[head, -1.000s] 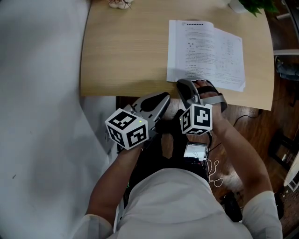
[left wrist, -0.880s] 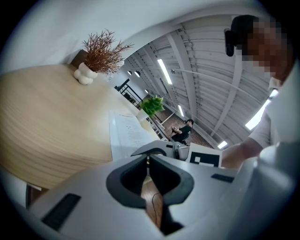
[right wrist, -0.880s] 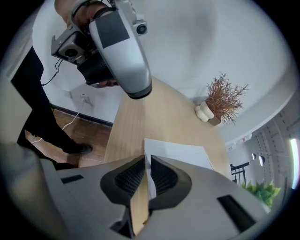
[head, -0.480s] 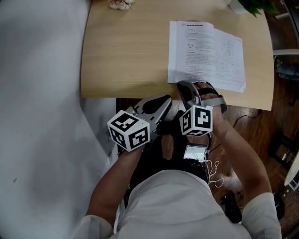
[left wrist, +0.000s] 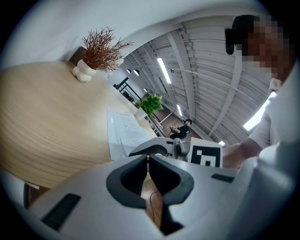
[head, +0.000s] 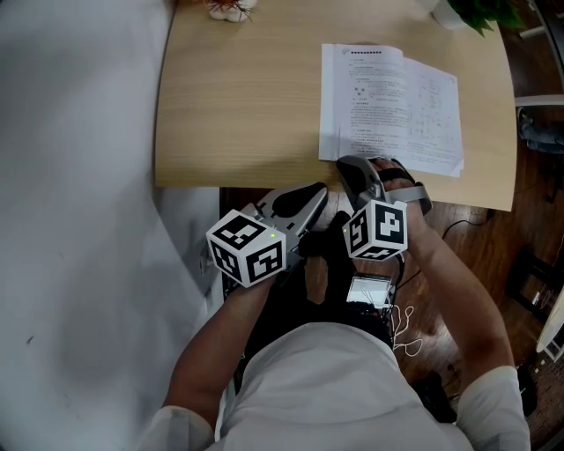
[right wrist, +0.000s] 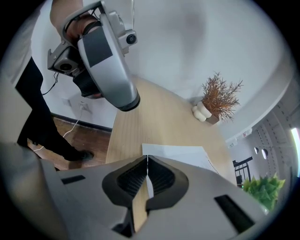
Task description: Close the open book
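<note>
The open book (head: 389, 104) lies flat on the right part of the light wooden table (head: 238, 97), its white printed pages facing up. My right gripper (head: 351, 167) is shut and empty, with its tips at the book's near left corner by the table's front edge. In the right gripper view the jaws (right wrist: 147, 160) meet just before the book's page (right wrist: 185, 154). My left gripper (head: 310, 195) is shut and empty too, held below the table's front edge, left of the right one. Past its closed tips (left wrist: 148, 156), the left gripper view shows the book (left wrist: 123, 133).
A dried plant in a white knobbly vase (left wrist: 86, 70) stands at the table's far left edge. A green potted plant (head: 476, 11) sits at the far right corner. A white wall (head: 70, 220) runs along the left. Cables lie on the wooden floor (head: 467, 229).
Both grippers have drifted slightly to the right and stay shut. The book has not moved.
</note>
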Demonstrator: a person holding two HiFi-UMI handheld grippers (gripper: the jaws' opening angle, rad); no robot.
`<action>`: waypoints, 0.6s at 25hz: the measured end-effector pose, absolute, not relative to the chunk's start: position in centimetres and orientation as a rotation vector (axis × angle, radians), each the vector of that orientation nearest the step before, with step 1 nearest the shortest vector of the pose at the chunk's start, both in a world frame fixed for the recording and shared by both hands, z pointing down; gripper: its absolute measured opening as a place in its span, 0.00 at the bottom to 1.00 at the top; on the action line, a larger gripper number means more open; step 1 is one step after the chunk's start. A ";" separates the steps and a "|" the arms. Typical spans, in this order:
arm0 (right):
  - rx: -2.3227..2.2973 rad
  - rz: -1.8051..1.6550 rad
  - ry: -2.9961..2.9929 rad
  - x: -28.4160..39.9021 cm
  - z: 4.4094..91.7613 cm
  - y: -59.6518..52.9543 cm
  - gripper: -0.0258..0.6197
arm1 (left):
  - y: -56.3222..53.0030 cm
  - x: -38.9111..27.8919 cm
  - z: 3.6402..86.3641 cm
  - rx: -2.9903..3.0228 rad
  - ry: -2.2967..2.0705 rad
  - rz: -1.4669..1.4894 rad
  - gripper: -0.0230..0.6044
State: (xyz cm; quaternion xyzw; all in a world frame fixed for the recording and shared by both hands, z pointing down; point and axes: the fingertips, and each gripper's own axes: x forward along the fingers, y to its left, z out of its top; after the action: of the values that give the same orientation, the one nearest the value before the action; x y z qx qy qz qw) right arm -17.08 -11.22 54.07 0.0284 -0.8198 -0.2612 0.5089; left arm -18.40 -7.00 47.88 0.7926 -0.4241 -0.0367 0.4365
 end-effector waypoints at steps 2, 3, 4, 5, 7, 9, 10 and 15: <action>0.066 -0.630 -1.974 -17.1 54.1 -11.3 0.05 | -7.0 -18.4 47.9 1.972 -1.056 -0.093 0.03; 0.067 -0.631 -1.975 -17.2 54.2 -11.3 0.05 | -7.0 -18.4 47.9 1.972 -1.056 -0.093 0.03; 0.070 -0.630 -1.979 -17.2 54.1 -11.4 0.05 | -7.0 -18.4 47.9 1.972 -1.056 -0.094 0.03; 0.077 -0.628 -1.986 -17.3 54.0 -11.4 0.05 | -7.0 -18.4 47.9 1.972 -1.056 -0.094 0.03; 0.102 -0.617 -2.009 -17.4 53.4 -11.5 0.04 | -6.9 -18.3 47.9 1.972 -1.054 -0.094 0.03; 0.133 -0.598 -2.032 -17.4 52.8 -11.7 0.04 | -7.0 -18.3 47.8 1.971 -1.052 -0.096 0.03; 0.147 -0.586 -2.040 -17.4 52.5 -11.7 0.04 | -7.0 -18.3 47.8 1.970 -1.051 -0.098 0.03; 0.208 -0.562 -2.067 -17.1 51.7 -11.9 0.04 | -7.3 -18.0 47.7 1.976 -1.047 -0.103 0.03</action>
State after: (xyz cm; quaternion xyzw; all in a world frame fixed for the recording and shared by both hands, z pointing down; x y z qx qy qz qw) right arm -17.07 -11.95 51.70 0.0849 -0.8452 -0.2298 0.4750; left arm -17.96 -7.33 47.68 0.7944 -0.4207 -0.0415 0.4362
